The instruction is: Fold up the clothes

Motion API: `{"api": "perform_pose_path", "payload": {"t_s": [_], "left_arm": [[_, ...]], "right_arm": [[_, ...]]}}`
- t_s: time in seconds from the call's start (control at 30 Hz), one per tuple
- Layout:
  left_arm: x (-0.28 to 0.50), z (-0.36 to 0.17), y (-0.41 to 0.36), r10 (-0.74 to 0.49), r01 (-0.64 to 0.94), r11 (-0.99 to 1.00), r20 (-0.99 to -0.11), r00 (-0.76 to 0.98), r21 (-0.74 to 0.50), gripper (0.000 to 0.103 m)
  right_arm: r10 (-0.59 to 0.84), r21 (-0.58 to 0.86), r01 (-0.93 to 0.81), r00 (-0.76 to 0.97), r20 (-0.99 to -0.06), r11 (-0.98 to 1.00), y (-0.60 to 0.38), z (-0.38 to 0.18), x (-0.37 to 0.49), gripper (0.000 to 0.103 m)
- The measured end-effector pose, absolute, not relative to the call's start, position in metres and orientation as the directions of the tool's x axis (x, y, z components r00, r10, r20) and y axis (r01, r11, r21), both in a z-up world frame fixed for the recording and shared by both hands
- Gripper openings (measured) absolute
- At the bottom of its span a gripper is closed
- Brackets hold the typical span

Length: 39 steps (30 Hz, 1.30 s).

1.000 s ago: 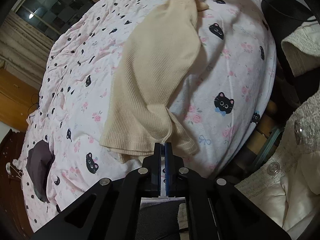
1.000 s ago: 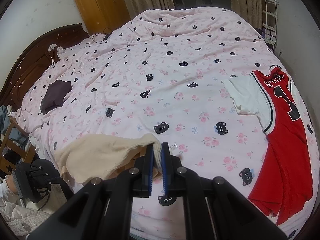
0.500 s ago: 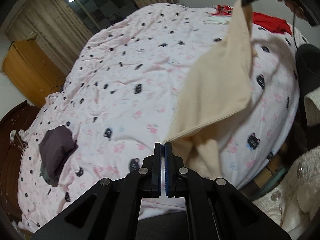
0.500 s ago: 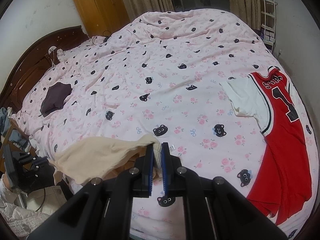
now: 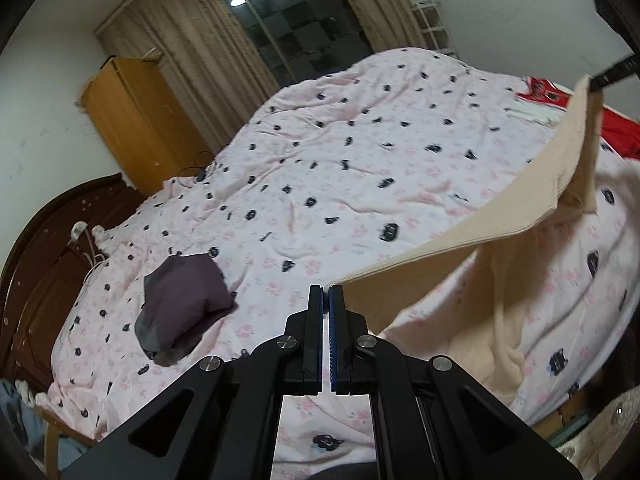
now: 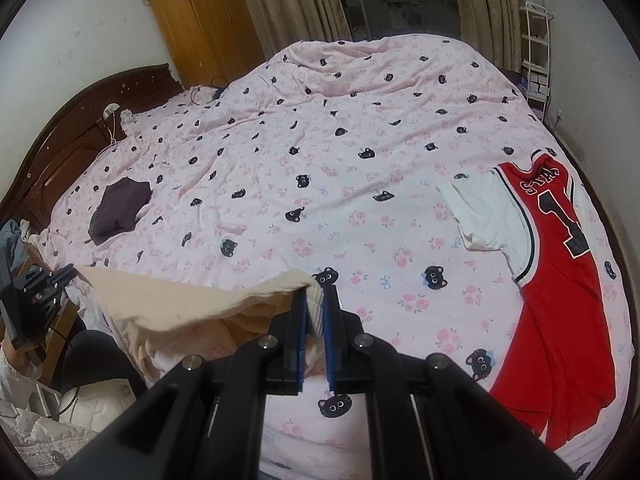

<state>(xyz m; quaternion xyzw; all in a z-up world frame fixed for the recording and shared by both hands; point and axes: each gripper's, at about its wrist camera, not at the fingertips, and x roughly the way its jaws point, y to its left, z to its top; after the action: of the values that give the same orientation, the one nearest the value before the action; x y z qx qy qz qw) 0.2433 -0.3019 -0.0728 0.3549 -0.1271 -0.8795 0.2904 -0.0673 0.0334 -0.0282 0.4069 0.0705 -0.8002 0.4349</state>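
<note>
A cream knit garment (image 5: 496,208) hangs stretched in the air between my two grippers above the near edge of the bed. My left gripper (image 5: 329,292) is shut on one corner of it. My right gripper (image 6: 315,300) is shut on the other corner (image 6: 316,310); its tip also shows at the top right of the left wrist view (image 5: 600,80). The garment (image 6: 180,300) sags between them, with its lower part draped on the pink cat-print duvet (image 6: 340,160). The left gripper also shows at the left edge of the right wrist view (image 6: 52,284).
A folded dark purple garment (image 5: 184,300) lies on the duvet near the headboard, also in the right wrist view (image 6: 120,208). A red and white jersey (image 6: 560,260) lies spread at the right of the bed. A wooden wardrobe (image 6: 204,24) stands behind.
My left gripper has lifted and swung up with its corner, so the cream garment, which lay bunched on the bed, now hangs stretched between both grippers. The right gripper has barely moved.
</note>
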Motion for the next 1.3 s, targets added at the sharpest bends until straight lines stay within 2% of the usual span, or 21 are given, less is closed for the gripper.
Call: {"api": "perform_pose_path", "payload": {"t_s": [0.5,1.0,1.1,1.2,1.27,1.3], "left_arm": [[0.244,-0.057,-0.320,-0.638,0.508,-0.769,-0.508,-0.579,0.388,0.002],[0.197,-0.066,-0.311,-0.583,0.471,-0.812,-0.532,-0.615,0.345,0.002],[0.187,-0.067,-0.308,-0.578,0.464,-0.815,-0.533,-0.618,0.347,0.002],[0.177,-0.067,-0.304,-0.573,0.457,-0.819,-0.535,-0.621,0.348,0.002],[0.171,-0.068,-0.302,-0.570,0.452,-0.821,-0.536,-0.623,0.349,0.002],[0.168,-0.068,-0.300,-0.569,0.449,-0.822,-0.536,-0.624,0.349,0.002]], "right_arm": [[-0.727,0.396,0.734,-0.190,-0.660,-0.552,0.048,-0.024,-0.072,0.008],[-0.590,0.409,0.610,-0.121,-0.798,-0.679,0.045,-0.108,-0.129,0.012],[-0.601,0.438,0.579,-0.114,-0.791,-0.687,0.049,-0.118,-0.138,0.012],[-0.631,0.483,0.550,-0.106,-0.768,-0.681,0.056,-0.121,-0.140,0.021],[-0.651,0.513,0.530,-0.102,-0.752,-0.676,0.061,-0.123,-0.142,0.042],[-0.661,0.527,0.520,-0.100,-0.744,-0.672,0.063,-0.124,-0.143,0.047]]}}
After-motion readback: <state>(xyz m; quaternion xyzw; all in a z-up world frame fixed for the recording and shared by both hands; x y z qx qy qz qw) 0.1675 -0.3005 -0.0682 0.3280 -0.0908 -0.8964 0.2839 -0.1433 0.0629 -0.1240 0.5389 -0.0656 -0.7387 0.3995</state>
